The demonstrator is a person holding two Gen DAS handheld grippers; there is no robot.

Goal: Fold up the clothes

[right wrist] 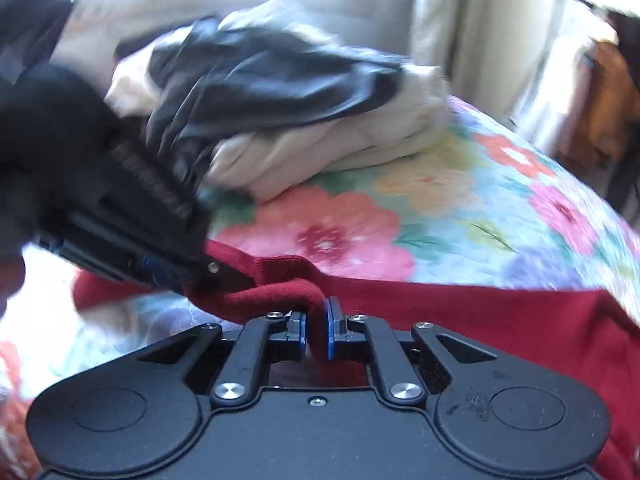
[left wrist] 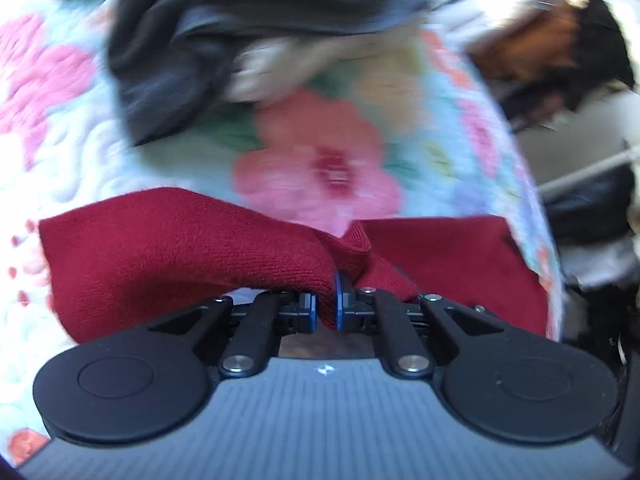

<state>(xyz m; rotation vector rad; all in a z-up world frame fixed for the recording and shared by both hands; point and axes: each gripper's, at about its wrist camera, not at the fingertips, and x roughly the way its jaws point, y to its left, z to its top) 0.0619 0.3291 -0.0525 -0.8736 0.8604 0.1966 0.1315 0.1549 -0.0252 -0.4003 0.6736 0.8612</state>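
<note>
Both tongs tilt downward. The left tongs (left wrist: 327,300) are clamped on the red knit garment (left wrist: 180,256); the right tongs (right wrist: 316,328) pinch it too, just beside them.

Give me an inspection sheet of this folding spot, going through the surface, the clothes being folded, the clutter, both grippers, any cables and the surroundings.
Surface: floral quilt with pink and orange flowers, blurred in both views.
Job's things: red knit garment lying on the quilt, bunched where it is pinched.
Clutter: dark garment heaped over pale clothes further back on the quilt.
Grippers: left gripper shut on a fold of the red knit garment; right gripper shut on it too, close beside the left.
Cables: nothing seen.
Surroundings: bright pale curtain behind; brown and black item off the quilt's edge, too blurred to identify.
</note>
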